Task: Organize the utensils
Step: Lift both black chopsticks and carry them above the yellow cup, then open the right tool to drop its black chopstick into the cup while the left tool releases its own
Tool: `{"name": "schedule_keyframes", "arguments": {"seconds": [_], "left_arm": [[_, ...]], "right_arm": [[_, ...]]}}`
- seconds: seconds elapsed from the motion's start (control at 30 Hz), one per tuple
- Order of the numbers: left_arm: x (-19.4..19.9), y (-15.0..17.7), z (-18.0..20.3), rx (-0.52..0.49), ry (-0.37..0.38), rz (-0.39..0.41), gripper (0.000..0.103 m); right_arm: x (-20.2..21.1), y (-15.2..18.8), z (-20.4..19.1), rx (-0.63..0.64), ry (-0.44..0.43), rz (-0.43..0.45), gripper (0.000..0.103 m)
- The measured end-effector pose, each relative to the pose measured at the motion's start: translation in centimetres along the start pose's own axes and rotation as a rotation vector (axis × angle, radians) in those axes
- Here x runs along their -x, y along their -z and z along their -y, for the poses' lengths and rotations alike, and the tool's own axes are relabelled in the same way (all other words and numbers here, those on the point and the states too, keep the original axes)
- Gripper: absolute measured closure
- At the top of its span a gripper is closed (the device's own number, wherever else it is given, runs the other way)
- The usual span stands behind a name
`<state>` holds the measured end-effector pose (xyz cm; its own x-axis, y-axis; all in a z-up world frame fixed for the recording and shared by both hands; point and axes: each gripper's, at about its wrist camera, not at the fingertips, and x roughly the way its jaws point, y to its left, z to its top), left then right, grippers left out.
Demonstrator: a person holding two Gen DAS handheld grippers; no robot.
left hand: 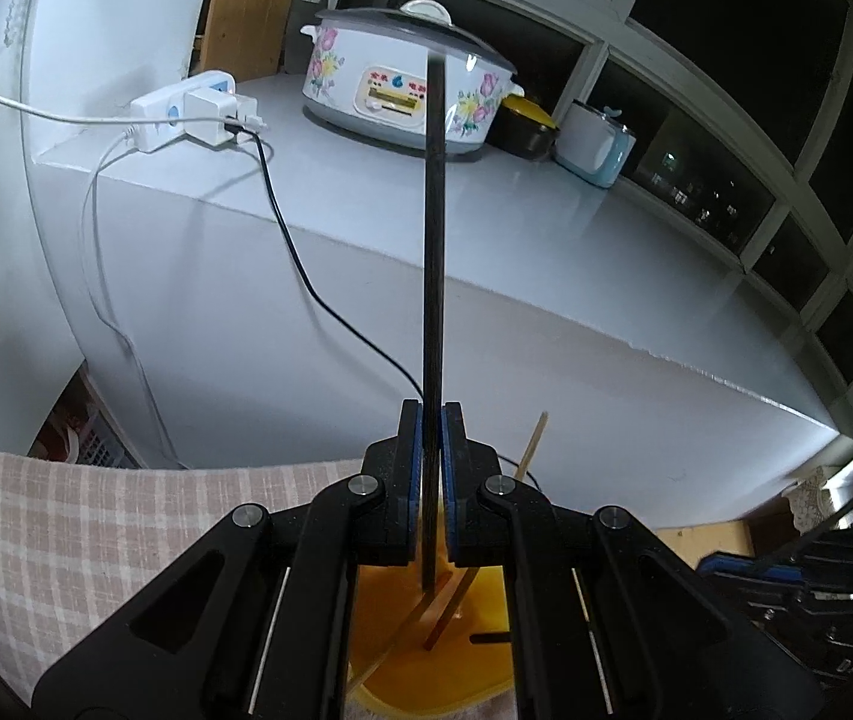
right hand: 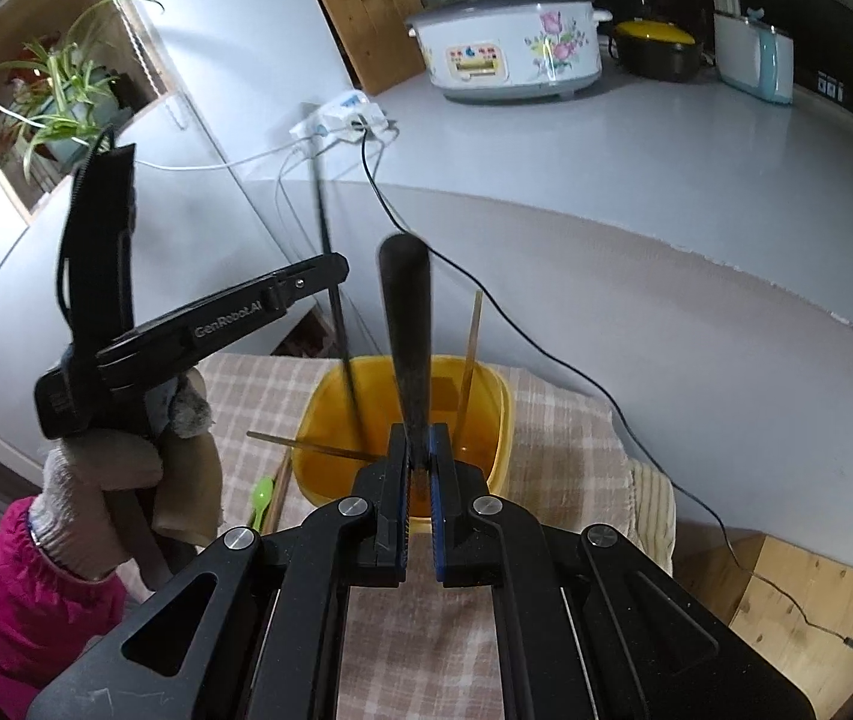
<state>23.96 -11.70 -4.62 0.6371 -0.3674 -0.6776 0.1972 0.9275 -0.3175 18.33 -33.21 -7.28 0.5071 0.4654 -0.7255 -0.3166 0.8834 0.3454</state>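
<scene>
My left gripper [left hand: 432,420] is shut on a long thin black chopstick [left hand: 433,240] that stands upright, its lower end in the yellow container [left hand: 480,648]. In the right wrist view the left gripper [right hand: 330,267] holds that black stick [right hand: 330,276] over the yellow container [right hand: 501,420]. My right gripper [right hand: 420,438] is shut on a dark utensil handle [right hand: 407,324] that points up and away above the container. Wooden chopsticks [right hand: 469,360] lean inside the container. A green spoon [right hand: 262,498] lies on the checked cloth [right hand: 414,618] left of the container.
A grey counter [right hand: 636,138] behind holds a floral rice cooker [right hand: 504,42], a black and yellow pot [right hand: 657,48], a white-blue appliance [right hand: 756,57] and a power strip [right hand: 345,114] with cables. A potted plant [right hand: 60,90] sits in a wall niche at left.
</scene>
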Motion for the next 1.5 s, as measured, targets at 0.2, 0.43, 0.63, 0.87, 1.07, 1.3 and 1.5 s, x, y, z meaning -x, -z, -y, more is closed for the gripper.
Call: {"name": "schedule_keyframes", "arguments": {"seconds": [0.2,0.43,0.63,0.87,1.07,1.3,1.5], "left_arm": [[0.8,0.9,0.0,-0.011,0.009,-0.028,0.099],[1.2,1.8,0.2,-0.037,0.014,-0.105,0.099],[3.1,2.3,0.1,-0.023,0.006,-0.128,0.098],[6.0,2.6,-0.2,-0.009,0.001,-0.097,0.098],[8.2,3.3,-0.6,-0.014,-0.026,-0.087,0.098],[10.7,4.0,-1.0,-0.052,-0.06,-0.07,0.098],[12.4,4.6,-1.8,-0.061,-0.072,-0.057,0.098]], "right_arm": [[-0.8,0.4,0.0,-0.015,0.012,-0.017,0.099],[-1.9,0.7,0.2,-0.039,0.038,-0.047,0.097],[-2.0,0.7,0.4,-0.08,0.051,-0.054,0.067],[-0.3,0.4,-0.3,-0.051,0.08,-0.017,0.067],[0.6,0.5,-1.3,-0.04,0.09,0.006,0.067],[1.2,0.9,-3.2,-0.015,0.081,0.04,0.067],[1.7,1.3,-4.2,-0.021,0.064,0.054,0.067]]}}
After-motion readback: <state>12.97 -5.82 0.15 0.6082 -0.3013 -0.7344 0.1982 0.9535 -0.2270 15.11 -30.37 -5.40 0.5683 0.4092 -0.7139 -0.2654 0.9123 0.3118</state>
